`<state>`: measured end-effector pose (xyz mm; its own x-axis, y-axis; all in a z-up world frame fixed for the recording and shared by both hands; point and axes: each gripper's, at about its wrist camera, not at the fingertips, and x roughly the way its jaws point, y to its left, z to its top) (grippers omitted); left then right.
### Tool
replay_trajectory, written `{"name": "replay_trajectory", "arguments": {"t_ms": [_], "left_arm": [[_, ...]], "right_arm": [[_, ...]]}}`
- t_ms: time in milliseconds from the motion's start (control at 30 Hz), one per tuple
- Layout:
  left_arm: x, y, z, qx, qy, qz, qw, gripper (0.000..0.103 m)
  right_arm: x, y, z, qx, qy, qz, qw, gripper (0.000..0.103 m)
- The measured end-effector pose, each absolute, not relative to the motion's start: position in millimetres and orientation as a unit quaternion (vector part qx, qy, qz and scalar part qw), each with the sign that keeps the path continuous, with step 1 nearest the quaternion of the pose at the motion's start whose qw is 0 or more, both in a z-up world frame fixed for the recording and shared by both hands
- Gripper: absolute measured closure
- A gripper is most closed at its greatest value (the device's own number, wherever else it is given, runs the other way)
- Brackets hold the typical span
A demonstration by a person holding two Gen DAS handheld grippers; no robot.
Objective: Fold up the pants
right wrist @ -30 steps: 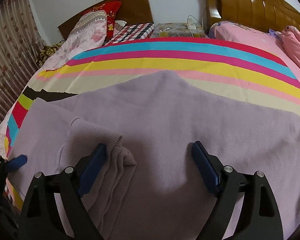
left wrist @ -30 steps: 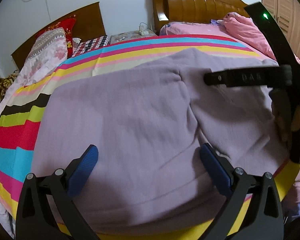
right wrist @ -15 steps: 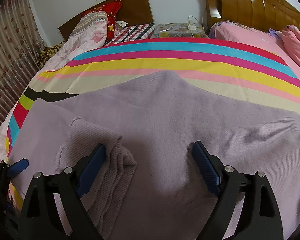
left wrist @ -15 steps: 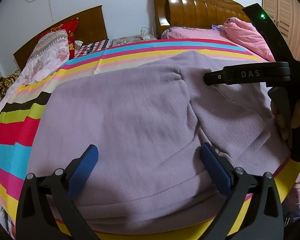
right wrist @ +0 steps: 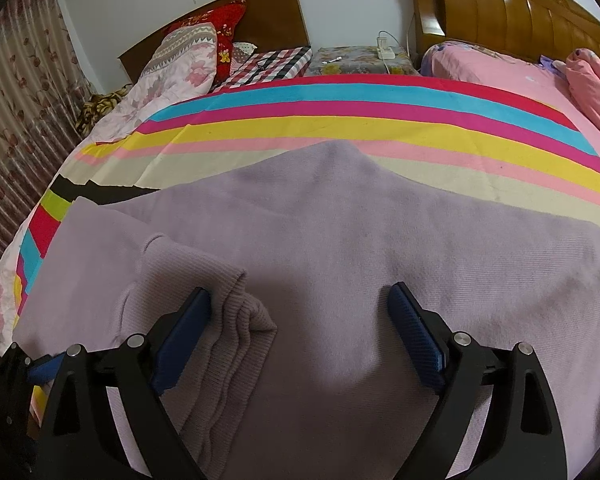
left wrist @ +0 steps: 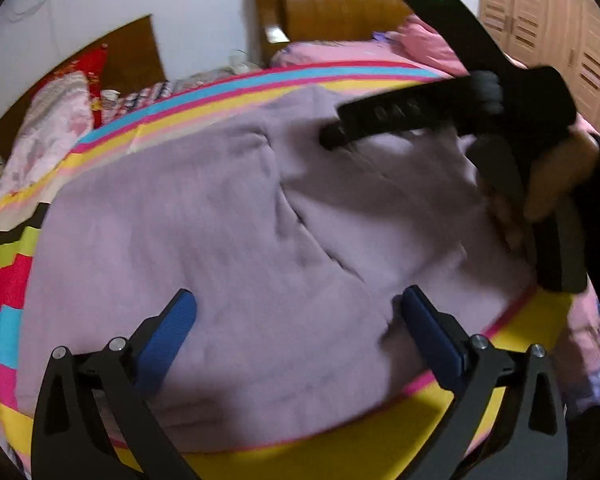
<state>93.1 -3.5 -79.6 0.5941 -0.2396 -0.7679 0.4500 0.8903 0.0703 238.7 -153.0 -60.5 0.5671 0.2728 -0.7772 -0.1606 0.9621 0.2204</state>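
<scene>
Lilac knit pants (left wrist: 228, 240) lie spread on a striped bedspread (left wrist: 4, 284). My left gripper (left wrist: 300, 320) is open and empty, hovering over the pants near the bed's front edge. In the right wrist view the pants (right wrist: 360, 220) fill the foreground, with a ribbed folded edge (right wrist: 236, 312) bunched against the left finger. My right gripper (right wrist: 300, 320) is open, low over the cloth, holding nothing. The right gripper's black body (left wrist: 452, 116) and the hand on it show at the right of the left wrist view.
Pillows (right wrist: 180, 60) and a wooden headboard (right wrist: 228, 16) lie at the far left. A second bed with pink bedding (right wrist: 500, 68) and a headboard (right wrist: 512, 12) stands far right. A small cabinet with a power strip (right wrist: 384, 50) sits between them. Wardrobe doors (left wrist: 540, 20) are far right.
The left gripper has swung and tilted, blurring its view, and sits a little further back from the pants. The right gripper has barely moved. Both stay open.
</scene>
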Motion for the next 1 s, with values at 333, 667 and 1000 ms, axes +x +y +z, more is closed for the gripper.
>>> {"name": "replay_trajectory", "arguments": {"t_ms": [333, 667, 1000], "left_arm": [[159.8, 40.3, 6.0, 0.063, 0.365, -0.182, 0.911, 0.002], [239.9, 24.3, -63.2, 0.06, 0.437, -0.129, 0.888, 0.001], [242.9, 33.0, -66.5, 0.055, 0.442, -0.127, 0.886, 0.001]], "right_arm": [[270.6, -158.6, -10.4, 0.044, 0.406, 0.134, 0.903, 0.016], [317.4, -91.5, -55.8, -0.076, 0.46, 0.268, 0.843, 0.06], [331.5, -78.6, -56.0, -0.036, 0.46, 0.294, 0.837, 0.072]]}}
